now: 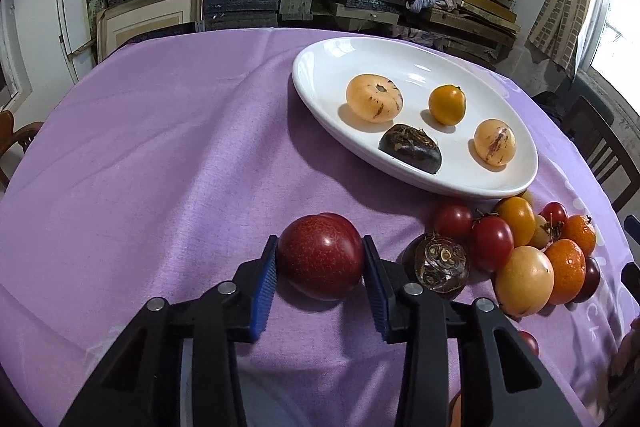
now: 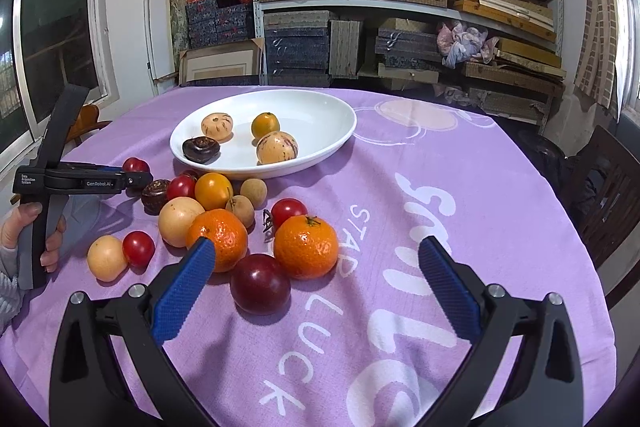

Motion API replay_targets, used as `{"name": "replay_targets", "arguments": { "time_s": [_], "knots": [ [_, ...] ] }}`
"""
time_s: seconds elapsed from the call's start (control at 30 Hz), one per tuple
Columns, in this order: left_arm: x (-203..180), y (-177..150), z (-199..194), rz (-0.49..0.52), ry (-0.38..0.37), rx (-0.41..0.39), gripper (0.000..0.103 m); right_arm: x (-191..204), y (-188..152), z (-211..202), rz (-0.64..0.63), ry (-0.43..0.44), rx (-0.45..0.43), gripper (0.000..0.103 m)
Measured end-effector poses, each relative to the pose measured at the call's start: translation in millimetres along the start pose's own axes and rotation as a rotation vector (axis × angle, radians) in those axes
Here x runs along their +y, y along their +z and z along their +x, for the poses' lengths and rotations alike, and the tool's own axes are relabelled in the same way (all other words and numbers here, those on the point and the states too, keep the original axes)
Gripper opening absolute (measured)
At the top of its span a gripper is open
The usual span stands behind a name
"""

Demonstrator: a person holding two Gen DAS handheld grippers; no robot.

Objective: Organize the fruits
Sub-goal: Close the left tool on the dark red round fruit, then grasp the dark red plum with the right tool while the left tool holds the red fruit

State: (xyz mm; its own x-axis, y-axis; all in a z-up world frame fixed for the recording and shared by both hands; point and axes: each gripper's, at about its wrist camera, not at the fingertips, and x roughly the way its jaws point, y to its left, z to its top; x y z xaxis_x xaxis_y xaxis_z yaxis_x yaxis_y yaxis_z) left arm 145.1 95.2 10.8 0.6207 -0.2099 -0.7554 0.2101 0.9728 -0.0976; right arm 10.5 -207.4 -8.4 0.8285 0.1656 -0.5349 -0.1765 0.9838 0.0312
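Down on the purple tablecloth [image 1: 160, 155], the left gripper [image 1: 320, 259] has its 2 blue pads pressed against either side of a dark red plum [image 1: 321, 255], which sits on the cloth between them. Just right of it lies a dark brown, rough-topped fruit [image 1: 438, 263], and further right a loose pile of cherry tomatoes [image 1: 491, 242], yellow fruits and 2 mandarins, most of them touching.

Beyond, toward the far right, the white oval plate [image 1: 320, 67] holds 4 pieces: 2 pale striped fruits, 1 small orange-yellow fruit [image 1: 447, 103] and 1 dark brown one [image 1: 411, 149], all apart from each other.

From the other side, the right gripper [image 2: 316, 279] hangs with its jaws spread wide and nothing between the pads; a second dark plum [image 2: 260, 283] and a mandarin [image 2: 306, 246] lie near its left finger. A person's hand [image 2: 24, 227] grips the left tool's handle at the left edge.
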Motion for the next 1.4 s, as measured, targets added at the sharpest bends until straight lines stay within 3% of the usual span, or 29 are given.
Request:
{"name": "replay_targets", "arguments": {
  "time_s": [0.2, 0.63, 0.67, 0.7, 0.77, 0.97, 1.13, 1.23, 1.4],
  "knots": [
    [1, -8, -15, 0.023, 0.001, -0.048, 0.041, 3, -2, 1, -0.018, 0.066, 0.027, 0.099],
    [5, -16, -16, 0.003, -0.026, -0.010, 0.041, 10, -6, 7, -0.046, 0.125, 0.087, 0.097],
    [5, -16, -16, 0.006, -0.025, -0.010, 0.041, 11, -7, 9, -0.048, 0.133, 0.098, 0.093],
    [5, -16, -16, 0.009, -0.023, -0.011, 0.041, 11, -7, 10, -0.047, 0.145, 0.109, 0.080],
    [3, -17, -16, 0.014, -0.019, -0.012, 0.041, 12, -8, 19, -0.041, 0.176, 0.155, 0.066],
    [3, -17, -15, 0.012, -0.019, -0.010, 0.041, 13, -10, 27, -0.017, 0.210, 0.197, 0.065],
    [2, -17, -15, 0.014, -0.019, -0.010, 0.041, 16, -11, 36, -0.008, 0.241, 0.243, 0.053],
    [2, -17, -15, 0.015, -0.019, -0.010, 0.041, 13, -11, 37, 0.007, 0.246, 0.248, 0.039],
    [0, -17, -15, 0.022, -0.019, -0.011, 0.041, 12, -11, 38, 0.016, 0.258, 0.251, 0.039]
  ]
}}
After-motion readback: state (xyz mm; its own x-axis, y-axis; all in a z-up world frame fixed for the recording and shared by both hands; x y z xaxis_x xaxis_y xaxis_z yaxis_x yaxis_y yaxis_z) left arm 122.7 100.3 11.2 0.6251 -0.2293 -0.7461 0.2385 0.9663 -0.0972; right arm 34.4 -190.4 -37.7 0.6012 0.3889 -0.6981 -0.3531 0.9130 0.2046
